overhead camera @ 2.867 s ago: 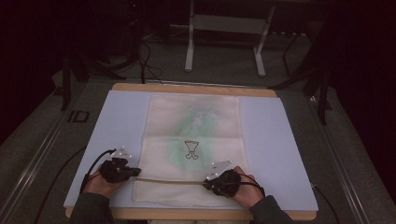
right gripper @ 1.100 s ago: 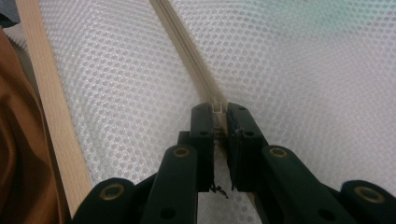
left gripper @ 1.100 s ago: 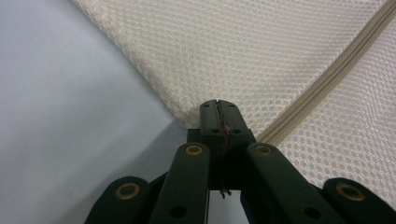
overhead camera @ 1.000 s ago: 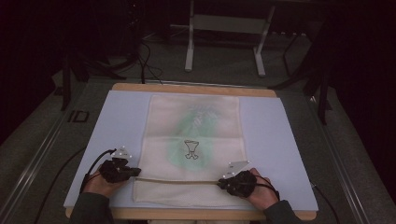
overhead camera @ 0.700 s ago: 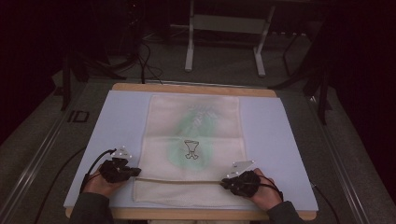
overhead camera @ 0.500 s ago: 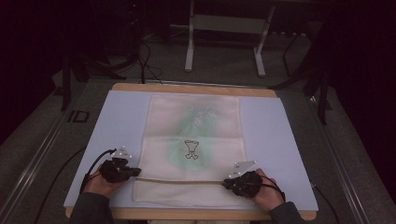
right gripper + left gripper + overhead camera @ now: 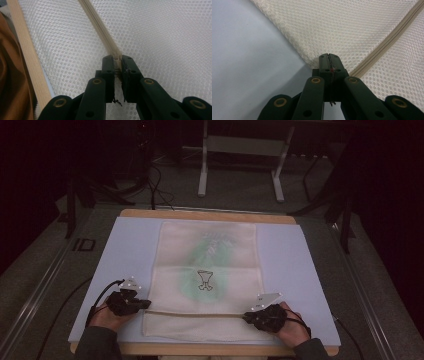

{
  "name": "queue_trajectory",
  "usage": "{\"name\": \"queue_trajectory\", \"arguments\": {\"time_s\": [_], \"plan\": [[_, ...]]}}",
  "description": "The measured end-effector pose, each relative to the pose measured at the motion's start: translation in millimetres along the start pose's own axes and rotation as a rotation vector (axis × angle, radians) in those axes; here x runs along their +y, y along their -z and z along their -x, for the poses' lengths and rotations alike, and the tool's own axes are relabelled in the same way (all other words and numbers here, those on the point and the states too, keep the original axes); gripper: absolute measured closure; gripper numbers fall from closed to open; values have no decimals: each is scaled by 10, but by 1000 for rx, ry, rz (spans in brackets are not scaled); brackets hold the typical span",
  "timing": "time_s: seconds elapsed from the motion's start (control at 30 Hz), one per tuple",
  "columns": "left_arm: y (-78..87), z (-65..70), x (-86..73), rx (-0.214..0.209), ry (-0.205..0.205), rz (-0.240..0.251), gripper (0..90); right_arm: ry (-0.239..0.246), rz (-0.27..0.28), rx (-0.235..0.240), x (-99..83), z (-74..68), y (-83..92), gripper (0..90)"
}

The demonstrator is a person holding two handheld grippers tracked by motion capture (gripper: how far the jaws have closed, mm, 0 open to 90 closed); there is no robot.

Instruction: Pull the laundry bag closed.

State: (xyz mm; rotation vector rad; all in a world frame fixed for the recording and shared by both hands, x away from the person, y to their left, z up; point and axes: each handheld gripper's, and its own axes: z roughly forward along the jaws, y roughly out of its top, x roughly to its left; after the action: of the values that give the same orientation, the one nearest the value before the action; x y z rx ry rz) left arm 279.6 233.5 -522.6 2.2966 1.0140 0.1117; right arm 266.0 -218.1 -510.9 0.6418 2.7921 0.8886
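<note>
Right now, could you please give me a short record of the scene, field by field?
item: mesh bag, cream, flat, green garment with a printed cup inside
surface: pale blue mat on a wooden table
zipper: runs across the bag's near end
left gripper: shut on the bag's left edge by the zipper's end
right gripper: shut on the zipper at the right side
hands: one behind each gripper, at the near edge

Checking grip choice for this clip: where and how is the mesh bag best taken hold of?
By the zipper ends at the mesh bag side edges, coming in flat from each side: the left claw and right claw pinch there, the only raised ridge on flat fabric.
</note>
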Motion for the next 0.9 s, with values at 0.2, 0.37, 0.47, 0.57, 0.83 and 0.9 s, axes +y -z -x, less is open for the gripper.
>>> {"name": "queue_trajectory", "arguments": {"time_s": [0.2, 0.37, 0.47, 0.57, 0.83, 0.9], "plan": [[-1, -4, 2, -3, -1, -1, 899, -8, 2, 1, -45, 32, 47, 822], [-1, -6, 1, -4, 0, 0, 899, -13, 7, 9, -72, 48, 68, 822], [-2, -9, -3, -6, 3, 4, 900, -11, 7, 8, -83, 56, 84, 822], [-2, -11, -3, -8, 4, 6, 899, -21, 8, 10, -107, 67, 106, 822], [-2, -9, -5, -7, 5, 7, 899, -26, 13, 16, -162, 99, 164, 822], [-2, -10, -5, -8, 5, 7, 899, -32, 16, 17, -178, 110, 180, 822]]}}
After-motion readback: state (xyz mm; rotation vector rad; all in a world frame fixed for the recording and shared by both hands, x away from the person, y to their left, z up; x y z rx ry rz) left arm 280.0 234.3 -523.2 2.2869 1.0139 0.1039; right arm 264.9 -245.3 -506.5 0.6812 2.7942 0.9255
